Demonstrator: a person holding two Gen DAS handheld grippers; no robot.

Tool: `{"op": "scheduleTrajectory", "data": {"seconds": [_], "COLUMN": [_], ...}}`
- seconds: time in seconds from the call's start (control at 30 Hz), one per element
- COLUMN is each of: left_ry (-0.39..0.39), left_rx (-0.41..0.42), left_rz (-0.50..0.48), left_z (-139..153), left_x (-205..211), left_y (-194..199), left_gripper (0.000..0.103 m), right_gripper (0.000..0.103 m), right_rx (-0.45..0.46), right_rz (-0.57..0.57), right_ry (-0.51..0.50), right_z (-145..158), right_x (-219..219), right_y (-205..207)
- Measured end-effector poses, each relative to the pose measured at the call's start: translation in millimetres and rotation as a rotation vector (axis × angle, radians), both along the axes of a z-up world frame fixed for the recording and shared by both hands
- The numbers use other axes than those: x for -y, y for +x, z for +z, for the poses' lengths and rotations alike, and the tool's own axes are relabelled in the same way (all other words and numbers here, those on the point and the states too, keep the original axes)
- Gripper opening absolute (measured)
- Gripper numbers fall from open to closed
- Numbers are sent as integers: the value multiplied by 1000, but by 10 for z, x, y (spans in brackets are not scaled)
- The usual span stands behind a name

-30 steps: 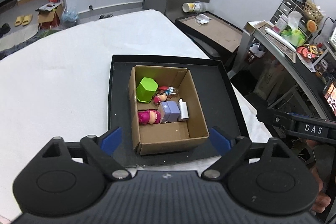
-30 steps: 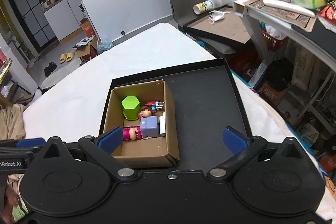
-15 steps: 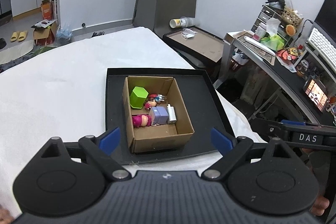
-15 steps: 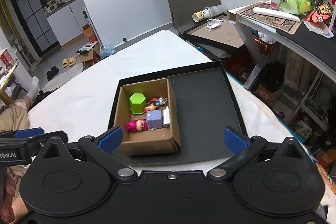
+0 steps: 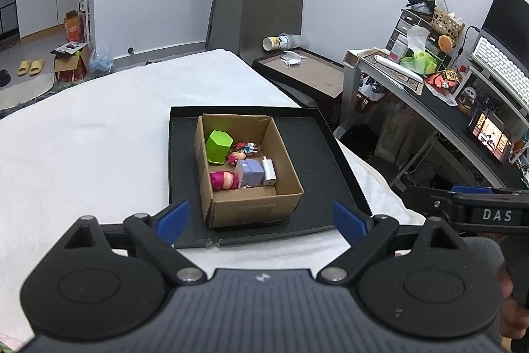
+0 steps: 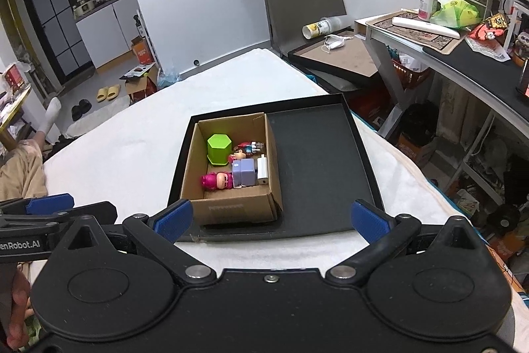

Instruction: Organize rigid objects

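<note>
A brown cardboard box (image 5: 254, 207) (image 6: 238, 209) stands in the left part of a shallow black tray (image 5: 317, 154) (image 6: 317, 161) on the white-covered table. In the box lie a green hexagonal cup (image 5: 218, 146) (image 6: 218, 149), a pink figurine (image 5: 224, 180) (image 6: 216, 181), a lilac block (image 5: 250, 171) (image 6: 243, 171), a white adapter (image 5: 269, 173) (image 6: 263, 170) and a small red-and-blue figure (image 5: 246, 148) (image 6: 249, 146). My left gripper (image 5: 261, 220) is open and empty, held back from the tray's near edge. My right gripper (image 6: 269, 217) is open and empty, also behind the near edge.
The right gripper's body (image 5: 472, 214) shows at the left view's right edge; the left gripper's body (image 6: 49, 214) at the right view's left edge. A cluttered desk (image 6: 463, 55) stands to the right. A second tray (image 5: 304, 71) with a mask lies beyond the table.
Both grippers have pulled back and up from the tray, so box and tray look smaller and farther. Both stay open and empty. The objects in the box have not moved.
</note>
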State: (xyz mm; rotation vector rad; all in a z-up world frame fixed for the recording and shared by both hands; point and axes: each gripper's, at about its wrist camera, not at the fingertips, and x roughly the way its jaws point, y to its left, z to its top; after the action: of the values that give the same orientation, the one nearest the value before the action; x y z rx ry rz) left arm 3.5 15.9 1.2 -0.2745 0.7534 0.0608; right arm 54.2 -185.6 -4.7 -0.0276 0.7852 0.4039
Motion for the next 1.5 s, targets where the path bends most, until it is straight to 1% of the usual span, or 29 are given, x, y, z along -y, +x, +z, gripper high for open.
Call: {"op": "scheduleTrajectory", "data": {"seconds": [0.17,0.37,0.57,0.67,0.93,1.07,1.5], "left_ry": [3,20,34,59,69,80,101], "left_rx": [11,42,57,74,87,112,143], "left_rz": [-11,-21,-16,-22,-26,-33,-44], "left_z": [-18,40,79,114,150,183,230], "left_x": [-6,-11,-20,3,31,39,25], "left_y": [-74,-148,-195,-234,-242,-290,-332], "left_gripper": [93,93,93,93,93,93,93], "right_gripper": [103,103,103,103,103,103,103], "right_rx": [7,21,37,45,46,56,53], "right_rz": [-5,3,18,23,24,18,18], "right_ry": [-5,-5,-8,-8,-6,-1,-10], "right_z": [-12,27,66,77,65,88,51], "right_x": [-4,-30,-42,-46,-21,8,6], "right_y": [-77,-164,-235,-259,-268,-277,-275]}}
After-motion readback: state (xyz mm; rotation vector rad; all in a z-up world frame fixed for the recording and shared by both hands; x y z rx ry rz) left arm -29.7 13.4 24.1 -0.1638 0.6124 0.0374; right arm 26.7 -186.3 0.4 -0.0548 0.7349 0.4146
